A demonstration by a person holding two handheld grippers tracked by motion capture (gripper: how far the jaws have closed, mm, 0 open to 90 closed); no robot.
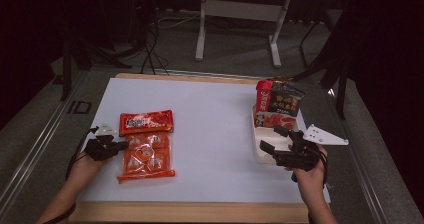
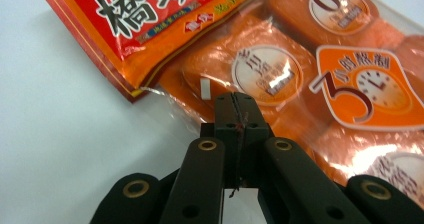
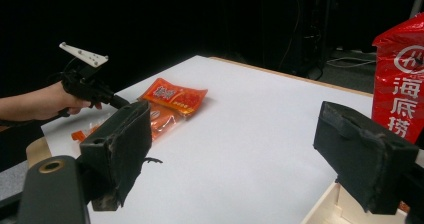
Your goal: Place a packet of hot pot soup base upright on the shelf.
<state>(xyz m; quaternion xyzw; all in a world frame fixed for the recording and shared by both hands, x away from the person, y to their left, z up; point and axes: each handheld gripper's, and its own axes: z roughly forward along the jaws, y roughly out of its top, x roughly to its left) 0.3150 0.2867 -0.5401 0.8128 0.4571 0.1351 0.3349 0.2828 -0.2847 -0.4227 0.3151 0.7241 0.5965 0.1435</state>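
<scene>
Two orange packets lie at the table's left: a red-orange one with printed characters (image 1: 146, 122) (image 2: 150, 19), and a clear one holding several orange sachets (image 1: 146, 156) (image 2: 320, 84) just below it. My left gripper (image 1: 124, 145) (image 2: 239, 104) is shut, its jaws pressed together, the tips over the clear packet's left edge. I see nothing gripped between them. At the right, my right gripper (image 1: 274, 139) (image 3: 240, 154) is open with wide jaws and nothing between them, in front of a white tray (image 1: 258, 154) (image 3: 325, 206).
A red packet (image 1: 264, 96) (image 3: 400, 84) and a dark packet (image 1: 286, 102) stand in the tray's far end. White paper (image 1: 210, 124) covers the wooden table. A table frame (image 1: 240, 14) and cables stand on the floor beyond the far edge.
</scene>
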